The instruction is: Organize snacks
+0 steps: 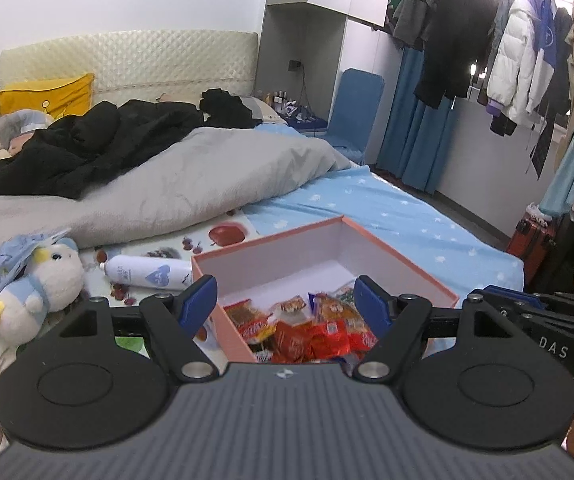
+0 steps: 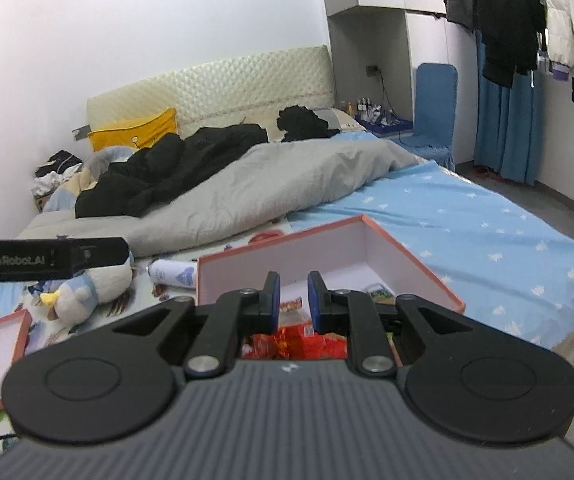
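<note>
Two grippers hang just short of the pink box [image 1: 399, 258], the left gripper [image 1: 285, 300] with fingers wide apart and empty, the right gripper [image 2: 293, 300] with fingers nearly together and nothing visibly clamped between them. The snacks [image 1: 311, 332] lie heaped in the box's near corner. Beyond the box the spray bottle [image 1: 147, 274] and plush bird [image 1: 43, 280] crowd its left side, so a careless reach could nudge the box on the soft bedding and spill packets.

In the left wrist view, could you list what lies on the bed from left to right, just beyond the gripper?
Plush penguin → white spray can → pink box holding snack packets.
</note>
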The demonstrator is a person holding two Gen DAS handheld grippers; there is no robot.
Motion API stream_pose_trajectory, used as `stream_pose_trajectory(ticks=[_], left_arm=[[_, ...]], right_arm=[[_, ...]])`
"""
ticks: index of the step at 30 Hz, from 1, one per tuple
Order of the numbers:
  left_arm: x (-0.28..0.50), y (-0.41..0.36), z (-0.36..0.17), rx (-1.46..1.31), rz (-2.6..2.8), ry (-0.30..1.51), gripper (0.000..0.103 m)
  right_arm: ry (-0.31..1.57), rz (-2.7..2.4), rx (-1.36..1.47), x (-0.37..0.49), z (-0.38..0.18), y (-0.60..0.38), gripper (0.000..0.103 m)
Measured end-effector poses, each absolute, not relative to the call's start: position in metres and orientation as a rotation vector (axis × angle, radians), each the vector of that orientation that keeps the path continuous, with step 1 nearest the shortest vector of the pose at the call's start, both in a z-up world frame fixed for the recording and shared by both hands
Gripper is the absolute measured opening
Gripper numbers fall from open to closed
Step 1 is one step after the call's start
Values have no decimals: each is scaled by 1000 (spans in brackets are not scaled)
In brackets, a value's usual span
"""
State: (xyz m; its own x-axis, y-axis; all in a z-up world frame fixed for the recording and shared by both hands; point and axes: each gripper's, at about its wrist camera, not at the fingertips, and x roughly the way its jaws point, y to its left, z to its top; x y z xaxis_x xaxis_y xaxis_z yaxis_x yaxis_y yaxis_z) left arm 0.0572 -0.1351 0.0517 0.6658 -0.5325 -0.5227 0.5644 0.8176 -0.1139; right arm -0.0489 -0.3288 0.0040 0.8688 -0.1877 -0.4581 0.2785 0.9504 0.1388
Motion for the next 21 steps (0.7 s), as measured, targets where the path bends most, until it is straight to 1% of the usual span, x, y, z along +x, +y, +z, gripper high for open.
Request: stream_pose_trajectory(ticks=[11, 13, 21], left_arm=[[23, -122, 28, 50, -607, 621, 79], [20, -122, 25, 52, -606, 627, 79], [23, -126, 22, 59, -607, 632, 79]], right_arm=[[478, -277, 187, -76, -12, -316, 19], [485, -278, 150, -76, -17, -312, 19], [504, -292, 197, -72, -26, -319, 19]])
